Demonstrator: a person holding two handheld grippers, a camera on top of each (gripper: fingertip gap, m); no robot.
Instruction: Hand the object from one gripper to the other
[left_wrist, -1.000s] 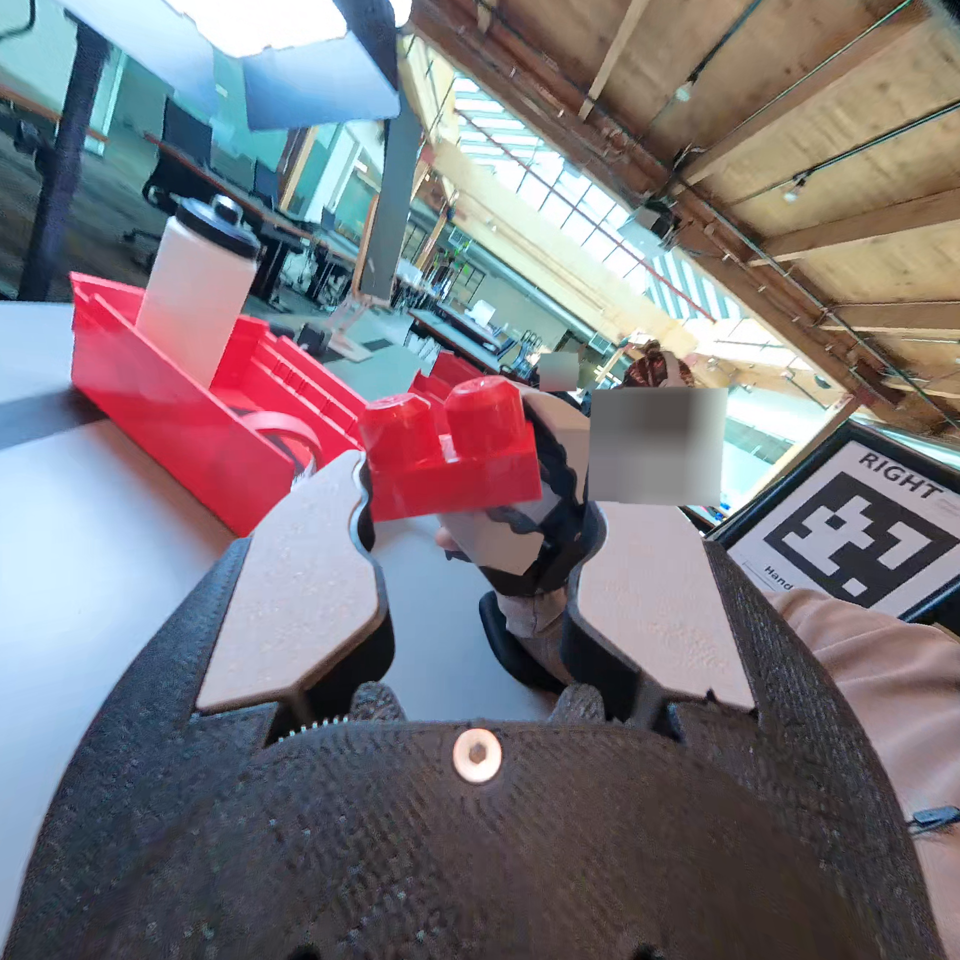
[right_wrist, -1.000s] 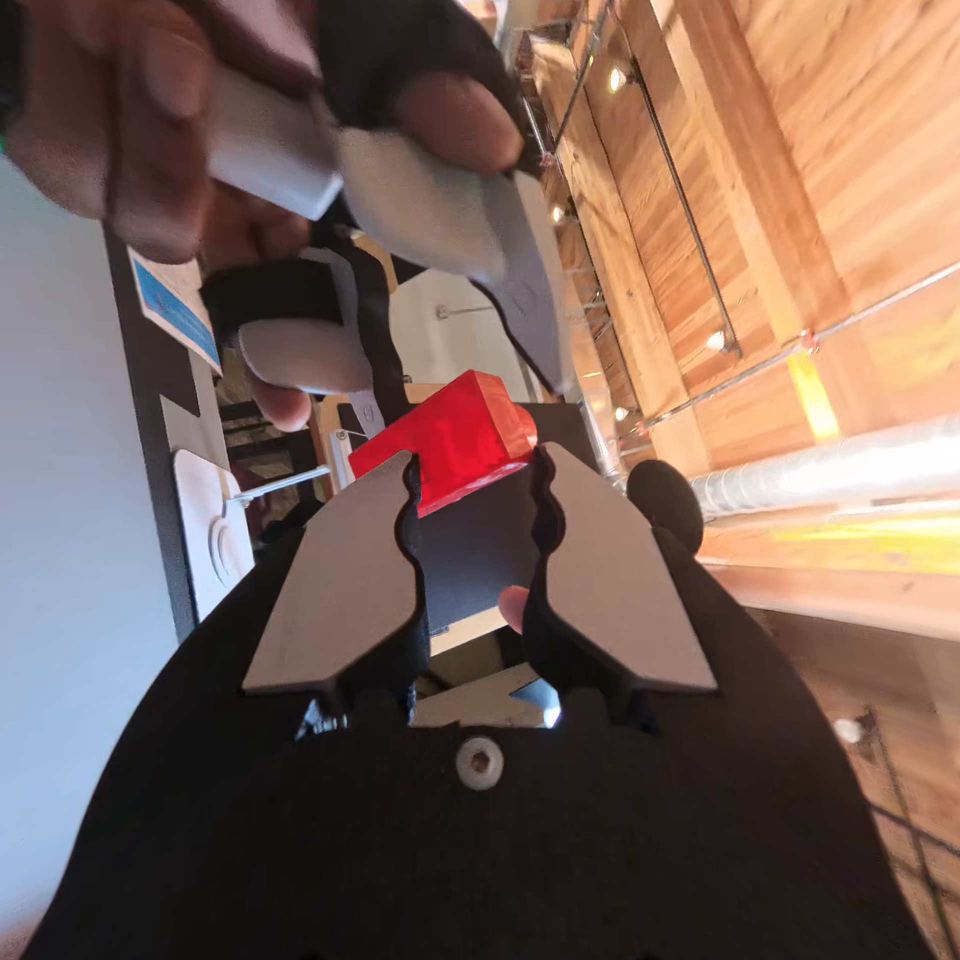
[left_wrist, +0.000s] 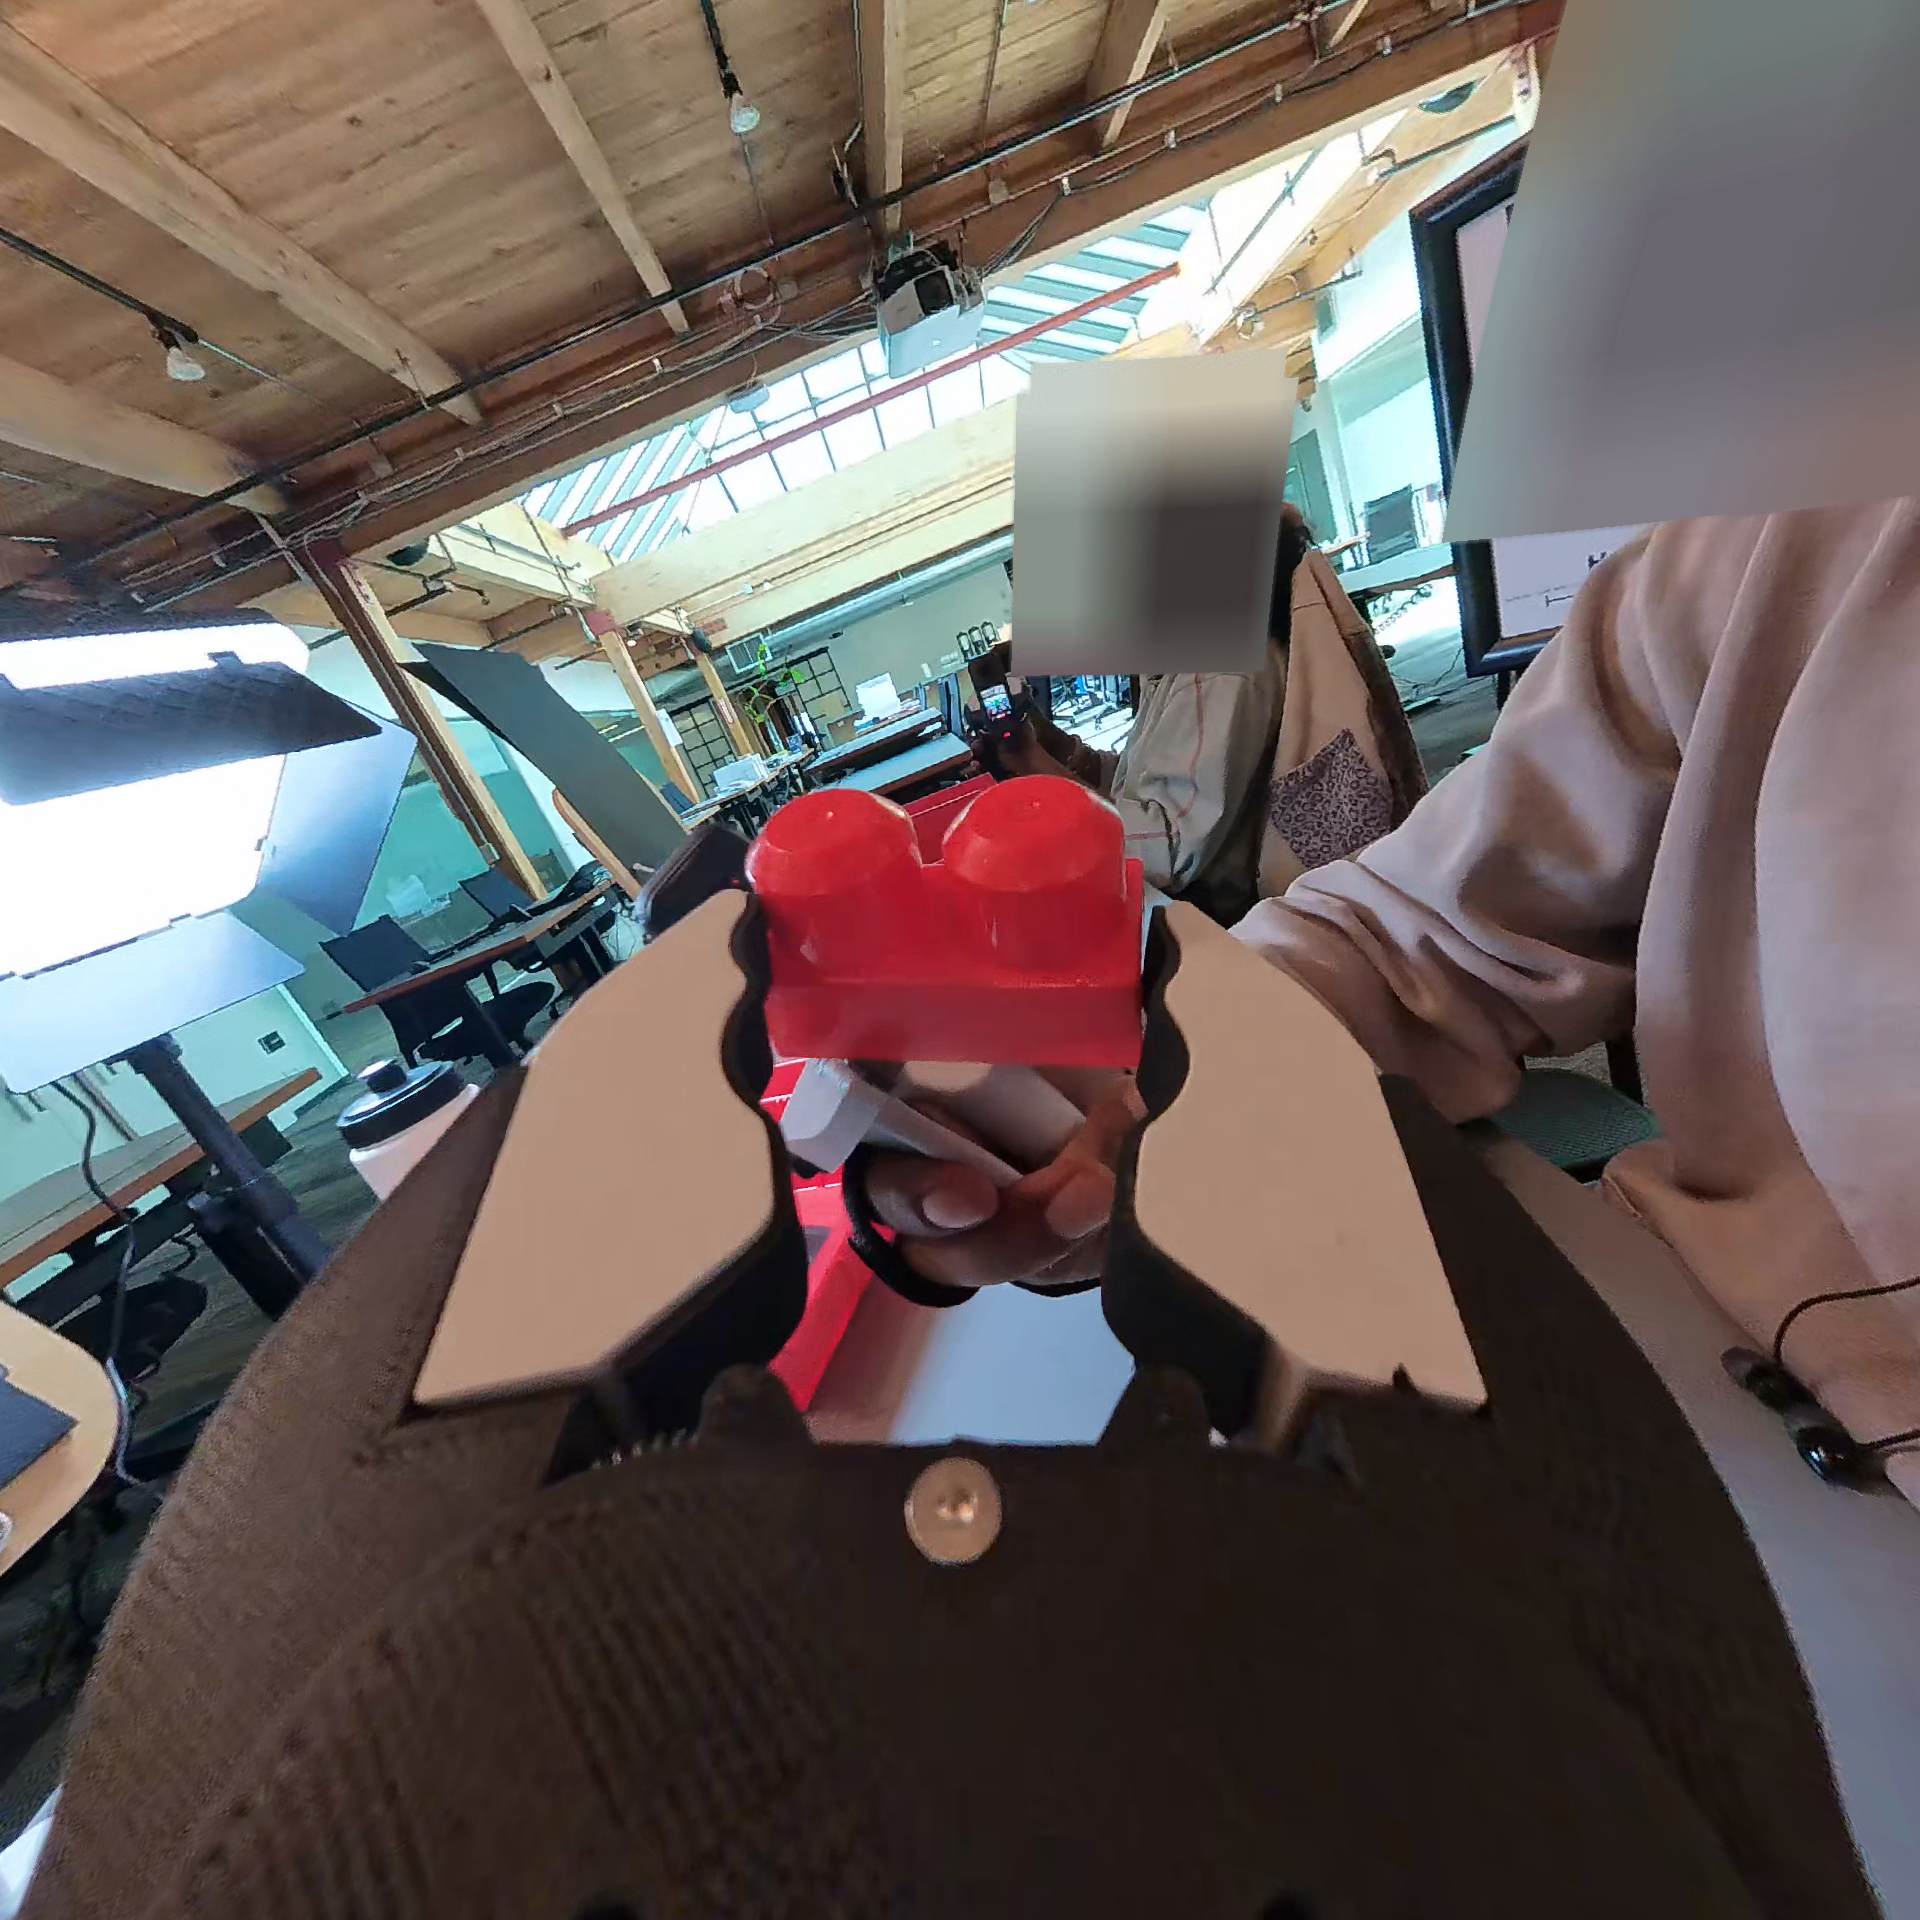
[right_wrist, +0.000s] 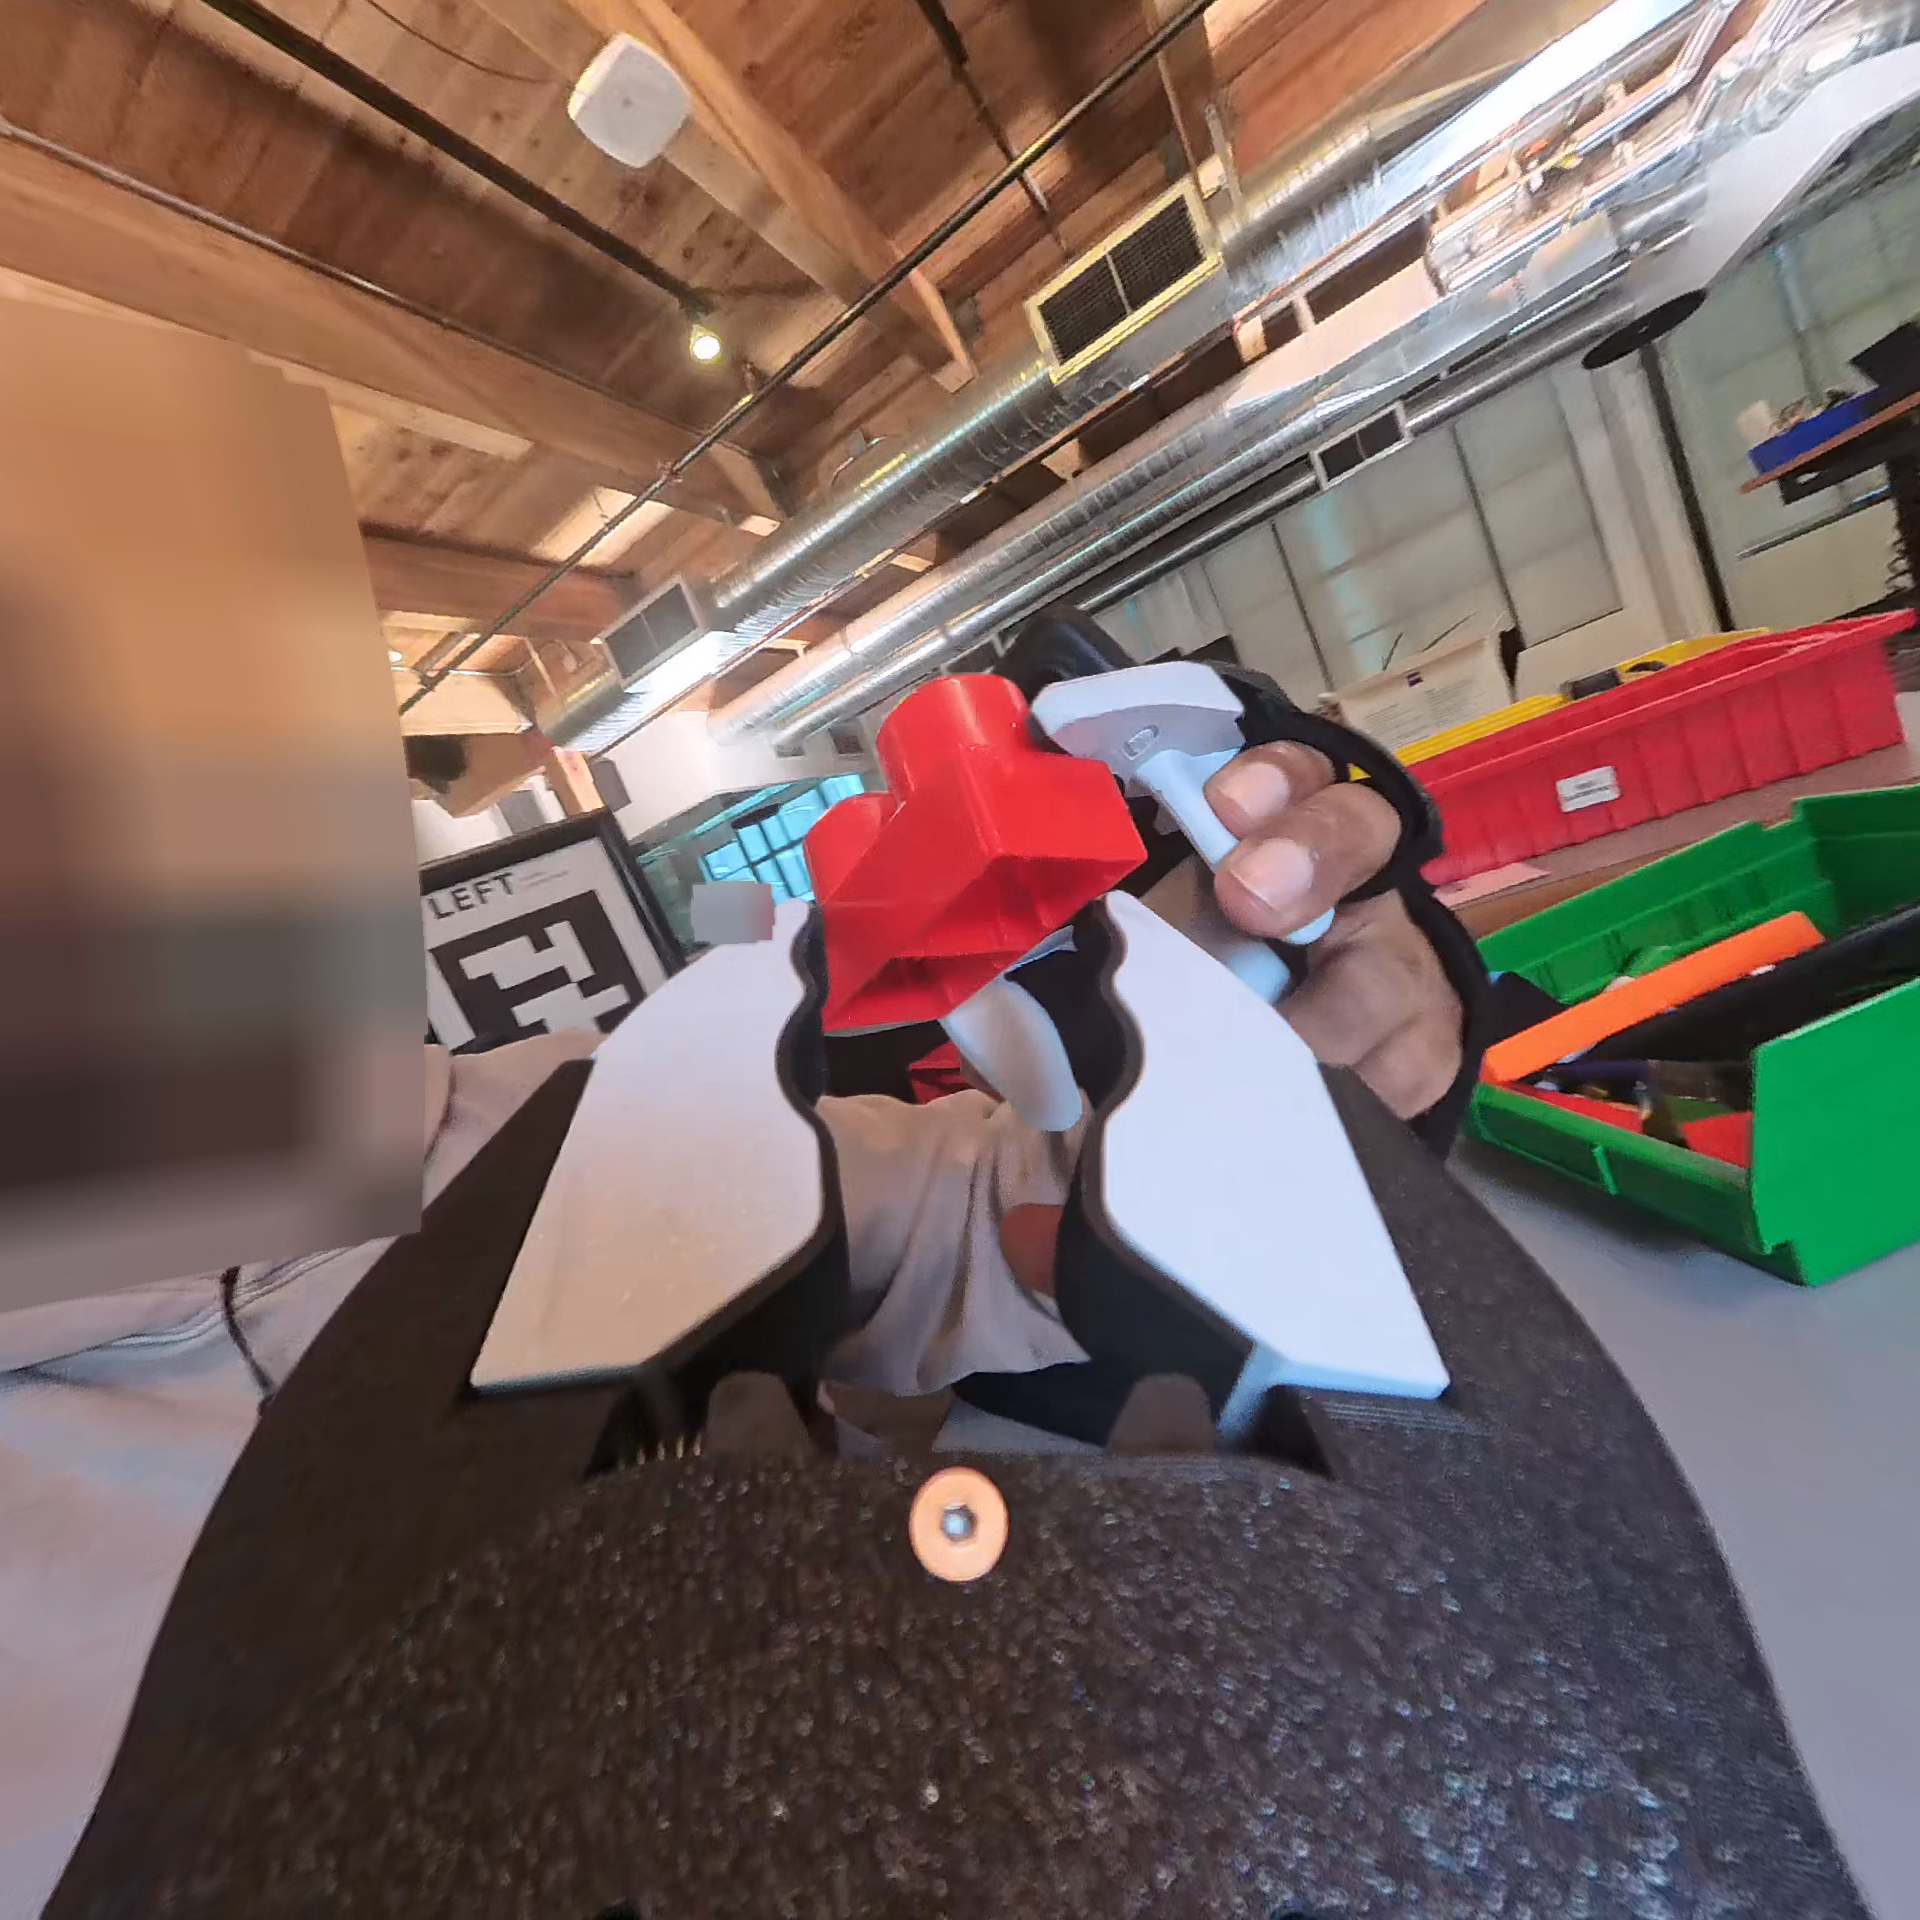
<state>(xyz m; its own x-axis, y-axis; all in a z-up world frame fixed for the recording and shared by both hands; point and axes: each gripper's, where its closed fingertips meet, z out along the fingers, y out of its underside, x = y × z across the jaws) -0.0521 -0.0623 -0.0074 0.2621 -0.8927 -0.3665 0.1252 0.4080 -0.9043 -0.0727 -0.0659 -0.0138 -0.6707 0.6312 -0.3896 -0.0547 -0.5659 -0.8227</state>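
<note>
Grey table (right_wrist: 1714, 1382) under green bin (right_wrist: 1829, 1143), red tray (right_wrist: 1662, 748).

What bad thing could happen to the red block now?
1. The left gripper pinches the red block only with its very fingertips, one at each end. It could slip out and drop toward the table.
2. The right gripper looks open, and its fingers sit just under the block. Pulling away carelessly could knock the block loose.

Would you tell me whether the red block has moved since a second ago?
Yes: the red block has risen off the left gripper's left fingertip to midway between both.
</note>
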